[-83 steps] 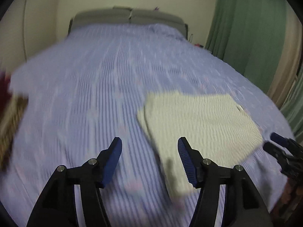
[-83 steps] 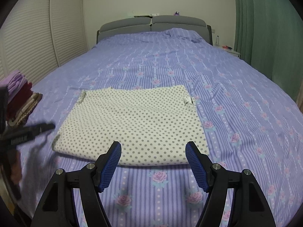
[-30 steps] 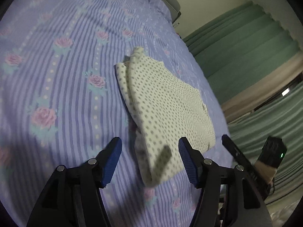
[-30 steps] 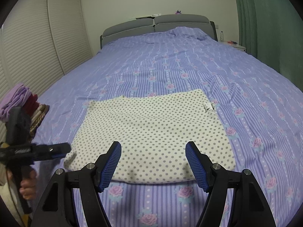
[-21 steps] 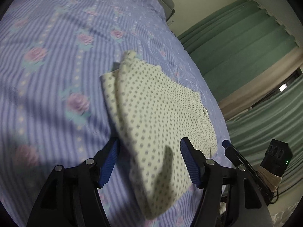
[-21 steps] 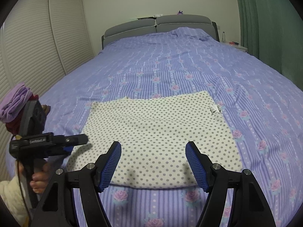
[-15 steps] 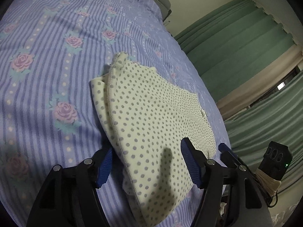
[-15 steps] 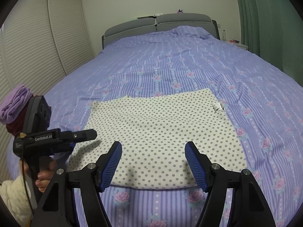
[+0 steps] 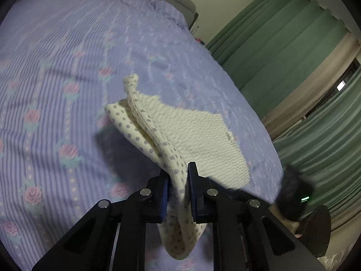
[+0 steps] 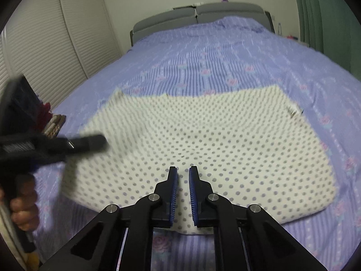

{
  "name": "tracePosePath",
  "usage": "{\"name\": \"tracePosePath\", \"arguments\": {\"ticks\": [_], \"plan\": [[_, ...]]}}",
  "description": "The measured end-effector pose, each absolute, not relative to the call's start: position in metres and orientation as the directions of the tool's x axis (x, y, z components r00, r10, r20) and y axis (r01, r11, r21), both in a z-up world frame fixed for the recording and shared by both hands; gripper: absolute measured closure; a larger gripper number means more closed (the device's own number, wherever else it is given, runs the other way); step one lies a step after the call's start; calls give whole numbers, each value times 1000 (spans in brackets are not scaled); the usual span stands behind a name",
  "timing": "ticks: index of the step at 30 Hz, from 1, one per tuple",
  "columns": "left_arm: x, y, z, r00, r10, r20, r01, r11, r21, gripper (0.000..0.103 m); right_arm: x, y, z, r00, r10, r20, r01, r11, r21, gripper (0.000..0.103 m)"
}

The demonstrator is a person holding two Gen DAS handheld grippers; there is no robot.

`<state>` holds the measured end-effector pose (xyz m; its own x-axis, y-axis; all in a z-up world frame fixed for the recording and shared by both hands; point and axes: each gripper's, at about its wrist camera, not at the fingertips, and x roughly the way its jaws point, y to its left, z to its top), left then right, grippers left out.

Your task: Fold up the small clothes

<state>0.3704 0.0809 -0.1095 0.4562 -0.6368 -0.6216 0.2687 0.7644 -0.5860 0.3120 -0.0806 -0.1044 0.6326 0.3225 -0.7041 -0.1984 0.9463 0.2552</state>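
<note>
A cream garment with grey dots (image 10: 203, 140) lies folded on the purple striped bedspread (image 10: 225, 56). My left gripper (image 9: 177, 171) is shut on the garment's left edge (image 9: 176, 171) and lifts it off the bed, with cloth hanging below the pads. In the right wrist view the left gripper (image 10: 97, 143) shows blurred at the garment's left side. My right gripper (image 10: 182, 176) has its jaws nearly closed over the garment's near edge; whether cloth is pinched between them is not clear.
A grey headboard (image 10: 198, 15) stands at the far end of the bed. Green curtains (image 9: 293, 72) hang along the right side. Louvred wardrobe doors (image 10: 45, 45) line the left wall. A stack of folded clothes (image 10: 52, 122) sits at the bed's left edge.
My left gripper closed on the garment's left edge and raised it. My right gripper's jaws went from wide open to nearly closed at the near edge.
</note>
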Motion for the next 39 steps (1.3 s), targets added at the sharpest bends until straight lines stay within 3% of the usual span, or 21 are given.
{"name": "tracePosePath", "arguments": {"ticks": [6,12,16,27,28,29,30,31,32,33,36,39], "plan": [[382,42,-82,466,-604,-646,299,795,-528,86,317,-99,-99,598,390,-700,-218,920,326,92],[400,-12,-70,477,-578,-662,282,814,-508,87,305,-162,-65,688,301,-660,-149,949,277,92],[412,-54,-80,466,-559,-686,265,828,-494,87,297,-208,-59,723,215,-656,-79,970,231,92],[406,-120,-130,396,-512,-762,272,859,-434,87,279,-272,-68,734,170,-657,20,962,271,92],[406,-119,-130,395,-515,-761,266,857,-441,81,278,-275,-70,733,174,-658,23,960,280,91],[407,-118,-130,386,-522,-760,264,852,-452,66,278,-277,-71,731,180,-658,23,958,287,91],[409,-117,-132,365,-542,-757,264,840,-474,57,279,-278,-71,729,187,-658,25,954,299,90],[409,-116,-132,350,-561,-750,277,827,-490,50,279,-280,-72,728,192,-658,29,950,310,83],[407,-116,-129,350,-565,-747,285,824,-490,50,281,-282,-71,728,202,-655,34,944,330,69],[402,-113,-124,359,-558,-748,295,828,-476,50,283,-282,-68,733,212,-646,31,939,343,65],[383,-100,-105,406,-558,-724,359,826,-435,45,290,-277,-58,745,233,-625,-9,940,340,64],[357,-87,-92,486,-509,-710,431,847,-312,45,310,-266,-47,743,282,-608,-90,941,327,64]]}}
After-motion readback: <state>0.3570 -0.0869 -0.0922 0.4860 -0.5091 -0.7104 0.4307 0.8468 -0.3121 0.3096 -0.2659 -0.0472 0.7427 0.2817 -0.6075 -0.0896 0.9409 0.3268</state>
